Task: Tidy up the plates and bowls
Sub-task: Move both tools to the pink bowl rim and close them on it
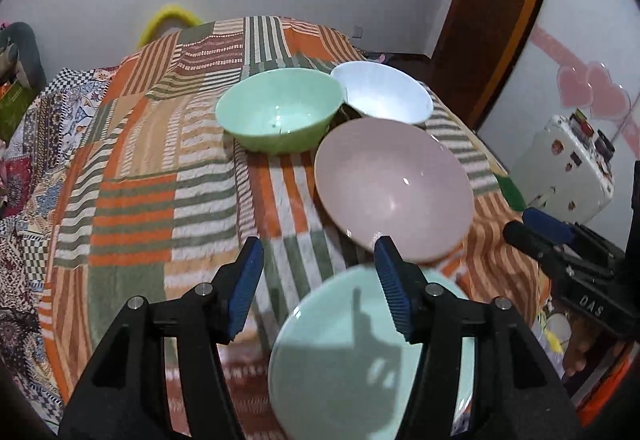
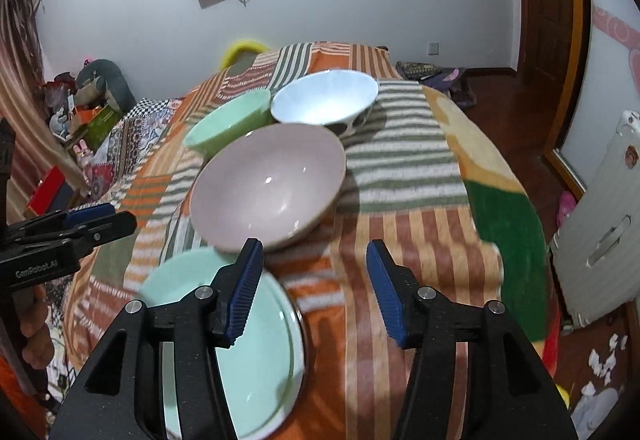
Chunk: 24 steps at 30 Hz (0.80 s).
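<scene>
The left gripper (image 1: pixel 318 286) is matte black plastic with ribbed blue pads; its jaws stand parted and grasp nothing, one pad above the striped blanket (image 1: pixel 132 208), the other above the rim of the pale green plate (image 1: pixel 344 360). That plate is smooth, glossy and round with a shallow raised edge, lying flat on the blanket at the near edge. The blanket is a fuzzy patchwork of orange, olive and cream stripes, draped over a rounded surface. Further back on the left sits the mint green bowl (image 1: pixel 280 112), glazed, round, with steep sides. Just beside it to the right is the white bowl (image 1: pixel 384 92), glossy, with a flared rim and dark blotches on its outer wall. In front of those two rests the pink bowl (image 1: pixel 394 184), wide, smooth and shiny, close to the plate, though whether the rims touch is unclear. The three bowls are upright and clustered near each other. The right gripper (image 2: pixel 316 286), of the same black build with grooved blue pads, has its jaws spread and empty, the left pad over the plate's rim, the right over bare blanket
</scene>
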Tool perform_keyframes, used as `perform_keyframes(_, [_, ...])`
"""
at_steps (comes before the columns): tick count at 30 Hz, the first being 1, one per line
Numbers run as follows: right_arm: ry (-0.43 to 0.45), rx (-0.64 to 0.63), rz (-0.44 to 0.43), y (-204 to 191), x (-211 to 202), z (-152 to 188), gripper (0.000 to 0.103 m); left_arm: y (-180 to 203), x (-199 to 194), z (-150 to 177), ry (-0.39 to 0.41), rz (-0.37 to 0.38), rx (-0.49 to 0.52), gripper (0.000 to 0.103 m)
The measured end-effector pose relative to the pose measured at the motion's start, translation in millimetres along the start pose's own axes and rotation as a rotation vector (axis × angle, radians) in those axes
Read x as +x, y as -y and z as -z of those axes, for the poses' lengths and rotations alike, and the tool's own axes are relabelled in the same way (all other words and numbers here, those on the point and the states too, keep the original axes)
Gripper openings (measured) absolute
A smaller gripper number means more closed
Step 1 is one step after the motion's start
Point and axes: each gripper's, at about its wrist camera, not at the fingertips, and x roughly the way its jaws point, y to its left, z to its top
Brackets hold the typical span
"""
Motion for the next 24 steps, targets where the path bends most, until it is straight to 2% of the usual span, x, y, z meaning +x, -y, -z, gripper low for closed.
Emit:
perform_keyframes(7, [-0.005, 0.008, -0.006, 6, 26, -17, 0.051, 1, 41, -21, -0.025, 0.007, 0.004, 0.057])
perform_keyframes(15, [-0.031, 0.038, -0.01, 14, 52, -20, 0.051, -1, 76, -32, -0.038, 0.021, 0.009, 0.055])
perform_keyframes(17, [-0.039, 0.05, -0.019, 17, 57, -20, 0.051, -2, 83, -33, -0.043, 0.026, 0.011, 0.044])
perform_keyframes(20, [-0.054, 0.065, -0.04, 21, 64, -21, 0.051, -2, 92, -33, -0.051, 0.028, 0.019, 0.033])
perform_keyframes(21, [-0.056, 0.069, -0.043, 22, 65, -21, 0.051, -2, 95, -33, -0.052, 0.02, 0.022, 0.032])
perform_keyframes(22, [-0.056, 0.073, -0.046, 22, 67, -22, 0.048, -2, 97, -32, -0.054, 0.016, 0.022, 0.03])
perform_keyframes(23, [-0.058, 0.076, -0.05, 23, 68, -23, 0.045, -2, 100, -32, -0.059, 0.021, 0.021, 0.023])
perform_keyframes(24, [-0.059, 0.081, -0.053, 23, 70, -23, 0.038, -3, 103, -31, -0.066, 0.029, 0.018, 0.019])
